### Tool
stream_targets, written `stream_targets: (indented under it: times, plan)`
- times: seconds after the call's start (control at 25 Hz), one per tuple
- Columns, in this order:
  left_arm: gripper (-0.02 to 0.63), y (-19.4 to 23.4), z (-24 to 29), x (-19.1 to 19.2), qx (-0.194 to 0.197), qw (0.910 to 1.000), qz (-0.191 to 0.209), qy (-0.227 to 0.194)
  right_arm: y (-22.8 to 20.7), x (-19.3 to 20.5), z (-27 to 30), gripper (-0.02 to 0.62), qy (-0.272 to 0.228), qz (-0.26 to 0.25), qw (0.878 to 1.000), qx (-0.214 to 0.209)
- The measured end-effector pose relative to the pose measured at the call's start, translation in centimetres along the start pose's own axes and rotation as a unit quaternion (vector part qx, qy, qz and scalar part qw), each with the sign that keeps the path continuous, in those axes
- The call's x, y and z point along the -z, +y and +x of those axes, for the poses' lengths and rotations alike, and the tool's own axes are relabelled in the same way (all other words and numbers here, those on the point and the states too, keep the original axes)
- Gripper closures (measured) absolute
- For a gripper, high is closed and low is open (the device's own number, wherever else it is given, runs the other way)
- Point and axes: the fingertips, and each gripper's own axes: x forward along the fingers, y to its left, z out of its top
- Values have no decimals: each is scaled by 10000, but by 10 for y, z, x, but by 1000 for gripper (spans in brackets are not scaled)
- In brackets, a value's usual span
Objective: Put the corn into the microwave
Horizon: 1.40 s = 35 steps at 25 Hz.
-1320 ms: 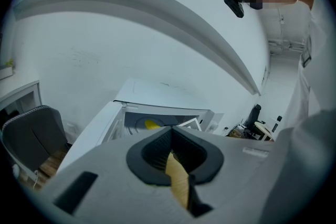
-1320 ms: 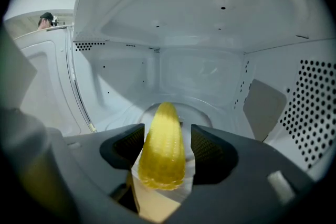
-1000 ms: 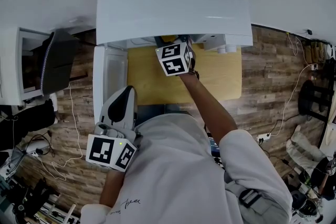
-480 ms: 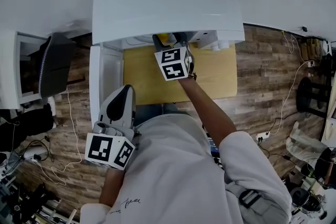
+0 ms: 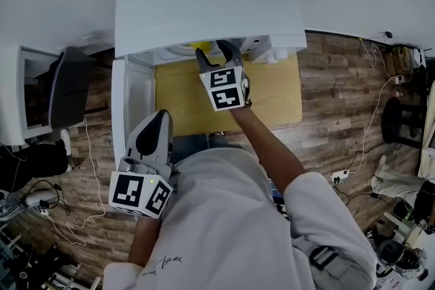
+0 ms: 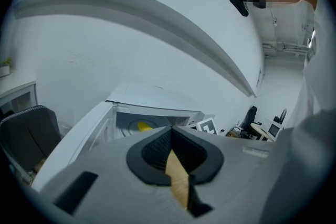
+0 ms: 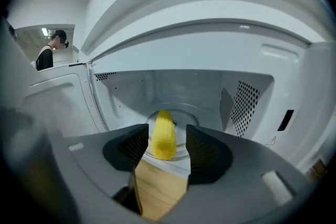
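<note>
The yellow corn [image 7: 163, 134] lies on the glass turntable inside the open white microwave [image 5: 204, 3], its tip also showing in the head view [image 5: 200, 46]. My right gripper [image 7: 167, 132] hovers at the oven's mouth, just in front of the corn. Its jaws are closing, but they stand apart and do not press on the corn, which rests beyond them. In the head view this gripper [image 5: 215, 51] pokes out below the microwave's top edge. My left gripper [image 5: 162, 120] hangs low by the person's body, shut and empty, pointing towards the oven [image 6: 171, 131].
The microwave door [image 5: 132, 98] swings open to the left. A wooden table [image 5: 183, 98] carries the oven. A black chair [image 5: 71, 88] and a white cabinet [image 5: 27, 88] stand at far left. Cables run over the plank floor [image 5: 340, 112].
My right gripper has backed out of the microwave's mouth, so its jaws now show below the oven's top. The corn stays inside. The left gripper has kept still.
</note>
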Motion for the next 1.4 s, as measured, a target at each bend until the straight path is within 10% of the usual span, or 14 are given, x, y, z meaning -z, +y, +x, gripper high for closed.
stream_targets:
  times: [1.4]
  plan:
    - [617, -13, -9, 17, -104, 9996, -4, -260, -13, 5, -108, 471, -97, 842, 9955, -426]
